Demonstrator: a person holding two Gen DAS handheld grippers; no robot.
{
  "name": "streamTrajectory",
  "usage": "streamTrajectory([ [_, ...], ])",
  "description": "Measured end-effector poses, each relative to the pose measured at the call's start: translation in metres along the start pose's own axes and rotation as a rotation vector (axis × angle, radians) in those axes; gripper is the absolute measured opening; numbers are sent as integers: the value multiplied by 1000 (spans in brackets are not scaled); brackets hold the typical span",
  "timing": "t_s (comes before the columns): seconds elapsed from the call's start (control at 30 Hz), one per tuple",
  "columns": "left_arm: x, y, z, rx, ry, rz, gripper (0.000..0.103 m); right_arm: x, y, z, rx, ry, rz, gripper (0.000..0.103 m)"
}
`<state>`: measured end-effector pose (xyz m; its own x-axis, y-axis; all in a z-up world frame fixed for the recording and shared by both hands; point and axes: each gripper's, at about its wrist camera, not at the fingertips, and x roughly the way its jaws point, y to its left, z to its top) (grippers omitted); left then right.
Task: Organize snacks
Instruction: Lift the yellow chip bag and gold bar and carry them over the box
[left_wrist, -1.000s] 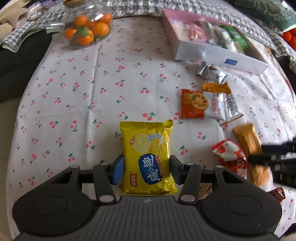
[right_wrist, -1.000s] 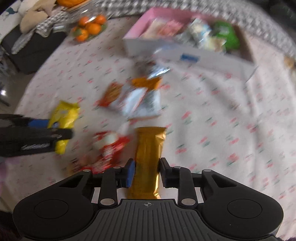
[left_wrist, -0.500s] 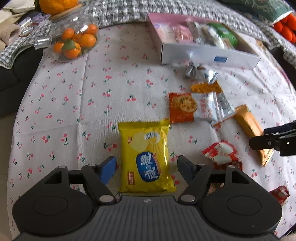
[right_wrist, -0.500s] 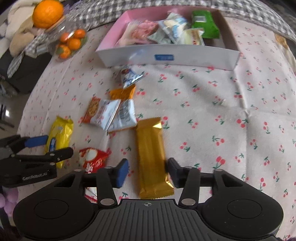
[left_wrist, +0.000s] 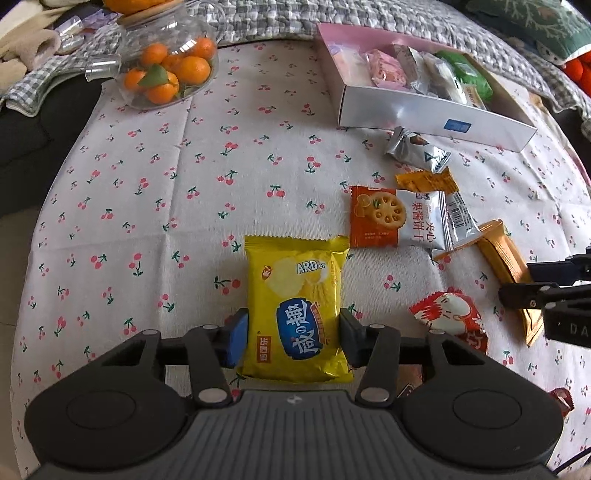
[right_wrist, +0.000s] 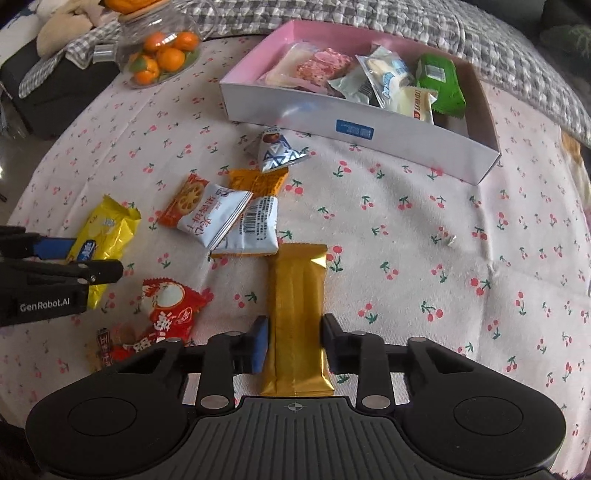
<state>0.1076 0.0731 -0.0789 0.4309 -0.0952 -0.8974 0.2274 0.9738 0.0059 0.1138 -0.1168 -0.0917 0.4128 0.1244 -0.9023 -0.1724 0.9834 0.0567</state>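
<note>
On the left, our left gripper (left_wrist: 291, 338) straddles the yellow pack (left_wrist: 295, 310), which lies flat on the cloth (left_wrist: 166, 184) with its long axis running straight ahead of us, its lower half between the fingers and its top edge pointing toward the far side. The jaws are closing, and the pads sit right at the pack's two long edges, so we read this as a grip across its short width. To the right, our right gripper (right_wrist: 293, 345) does the same with the gold bar (right_wrist: 297, 317): the bar lies lengthwise between the fingers, its far end aimed up the cloth, and the jaws are closing onto its narrow sides. The box (right_wrist: 369, 122) sits well beyond both, up and to the right of the left hand, more nearly ahead of the right. We judge the right hand nearer to it, so the bar has the shorter carry.
</note>
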Motion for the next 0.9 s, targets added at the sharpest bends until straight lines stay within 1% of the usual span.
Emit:
streamTrajectory([
  [0.13, -1, -1, 3, -2, -8, 0, 46, -1, -7, 4, 45, 4, 14, 29],
  [0.33, -8, -4, 11, -24, -29, -20, 46, -12, -20, 11, 118, -24, 63, 29],
  [0.6, -15, -13, 25, -60, -57, -47, 46, -24, -39, 24, 206, -56, 105, 29],
  [0.77, -18, -22, 36, -93, -71, -77, 46, -33, -60, 33, 299, -97, 139, 29],
  [0.83, -19, -27, 42, -95, -77, -81, 46, -35, -70, 35, 350, -125, 154, 29],
  [0.9, -18, -34, 50, -103, -73, -84, 46, -35, -81, 38, 405, -135, 165, 29],
])
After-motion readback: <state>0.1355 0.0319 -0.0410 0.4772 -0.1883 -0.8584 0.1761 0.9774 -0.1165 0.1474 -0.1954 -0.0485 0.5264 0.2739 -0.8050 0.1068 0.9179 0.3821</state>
